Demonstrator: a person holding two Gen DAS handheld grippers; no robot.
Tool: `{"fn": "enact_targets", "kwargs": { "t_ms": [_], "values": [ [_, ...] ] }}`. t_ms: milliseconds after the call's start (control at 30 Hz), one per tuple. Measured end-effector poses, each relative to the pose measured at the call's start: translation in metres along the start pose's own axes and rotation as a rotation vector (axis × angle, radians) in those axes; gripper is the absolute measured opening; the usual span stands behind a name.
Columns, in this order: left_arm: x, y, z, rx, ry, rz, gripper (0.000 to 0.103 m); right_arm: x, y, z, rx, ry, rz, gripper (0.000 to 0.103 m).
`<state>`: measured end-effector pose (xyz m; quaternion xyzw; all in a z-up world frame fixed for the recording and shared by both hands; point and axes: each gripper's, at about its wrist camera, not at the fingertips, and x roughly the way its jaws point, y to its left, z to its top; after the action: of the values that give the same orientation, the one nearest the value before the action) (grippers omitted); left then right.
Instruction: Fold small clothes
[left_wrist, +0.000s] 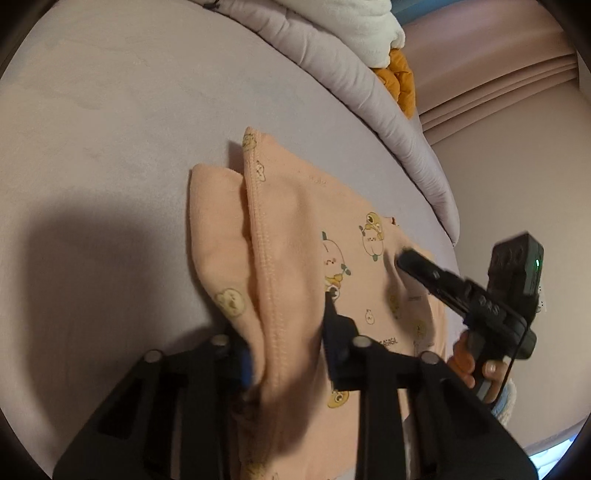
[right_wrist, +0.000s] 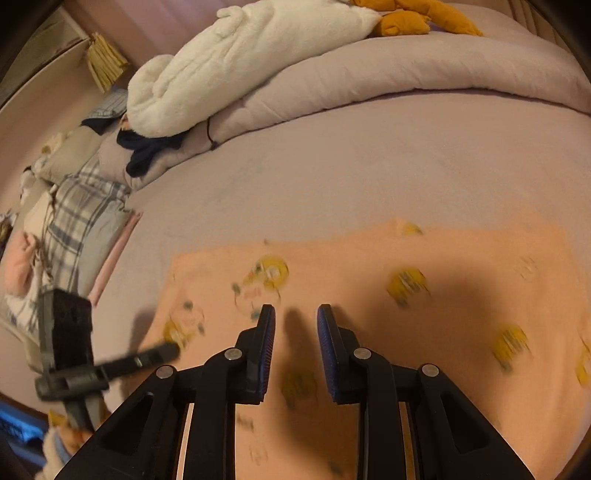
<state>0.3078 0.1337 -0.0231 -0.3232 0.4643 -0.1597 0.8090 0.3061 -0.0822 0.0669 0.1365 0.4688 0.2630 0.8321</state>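
Observation:
A small peach garment (left_wrist: 295, 221) printed with cartoon fruit lies on the lilac bedsheet (left_wrist: 110, 129). In the left wrist view one edge is raised into a stitched fold that runs between my left gripper's (left_wrist: 284, 325) blue pads, which are shut on it. My right gripper (left_wrist: 406, 260), held by a hand (left_wrist: 465, 362), has its tip down at the garment's right part. In the right wrist view my right gripper (right_wrist: 295, 314) hovers over the flat garment (right_wrist: 443, 288), jaws apart with nothing between them. My left gripper (right_wrist: 171, 349) shows at the garment's lower-left edge.
A rolled lilac duvet (right_wrist: 406, 74) with a white fleece blanket (right_wrist: 240, 62) and an orange plush toy (right_wrist: 417, 18) lies along the far side of the bed. A dark garment (right_wrist: 147, 147) and a plaid pillow (right_wrist: 81, 214) sit at the left. Pink curtains (left_wrist: 498, 92) hang beyond.

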Motion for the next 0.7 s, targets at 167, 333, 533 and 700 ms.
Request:
{"fn": "enact_targets", "kwargs": {
  "t_ms": [167,333,533,700],
  "values": [
    [0.003,-0.003,0.0,0.035,0.008,0.031,0.021,0.028,0.002,-0.004,-0.028,0.073,-0.097,0.02],
    [0.004,-0.002,0.001,0.019,0.017,0.033,0.021,0.0,0.016,-0.018,-0.068,0.079,-0.1,0.019],
    [0.006,-0.003,0.002,0.006,0.022,0.036,0.022,-0.039,0.032,-0.072,-0.158,0.12,-0.088,0.02],
    [0.007,-0.007,0.002,-0.003,0.021,0.068,0.021,-0.036,0.034,-0.114,-0.214,0.198,-0.109,0.02]
  ]
}}
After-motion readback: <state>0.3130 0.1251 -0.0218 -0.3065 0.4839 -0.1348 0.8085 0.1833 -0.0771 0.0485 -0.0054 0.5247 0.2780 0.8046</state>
